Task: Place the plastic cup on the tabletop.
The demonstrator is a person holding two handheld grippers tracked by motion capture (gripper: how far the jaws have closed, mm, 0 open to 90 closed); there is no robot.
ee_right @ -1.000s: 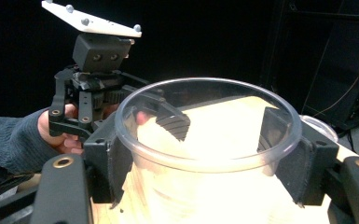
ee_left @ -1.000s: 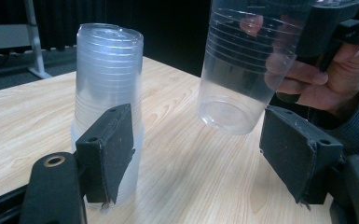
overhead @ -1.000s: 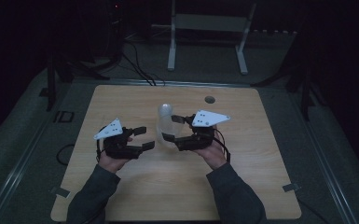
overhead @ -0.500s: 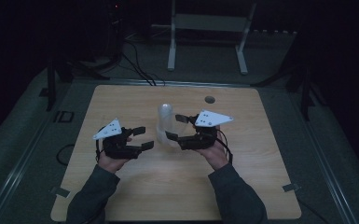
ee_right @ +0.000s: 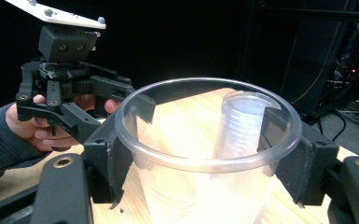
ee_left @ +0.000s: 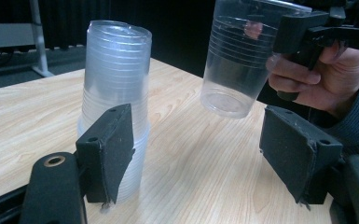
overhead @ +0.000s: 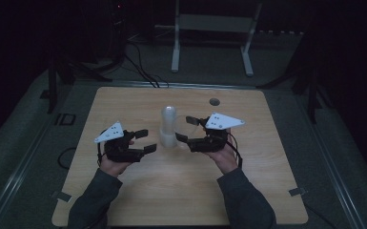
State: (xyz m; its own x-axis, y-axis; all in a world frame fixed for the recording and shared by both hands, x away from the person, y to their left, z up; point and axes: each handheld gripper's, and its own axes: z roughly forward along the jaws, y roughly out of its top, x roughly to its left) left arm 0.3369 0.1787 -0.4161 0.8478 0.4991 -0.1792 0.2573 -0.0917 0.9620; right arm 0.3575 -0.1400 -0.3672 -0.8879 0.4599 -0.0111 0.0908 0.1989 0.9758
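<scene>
Lifted off the stack, 1 cup sits clamped in right gripper; left gripper fingers gape.

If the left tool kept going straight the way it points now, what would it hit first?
Probably the stack of clear plastic cups standing on the wooden table: it rises just beyond the left tool's open jaws, toward the left one. Depth is hard to judge.

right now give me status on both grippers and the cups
Right gripper shut on single clear cup, lifted off table. Left gripper open, beside cup stack, not gripping. Stack upright on table. Nothing in the way.
</scene>
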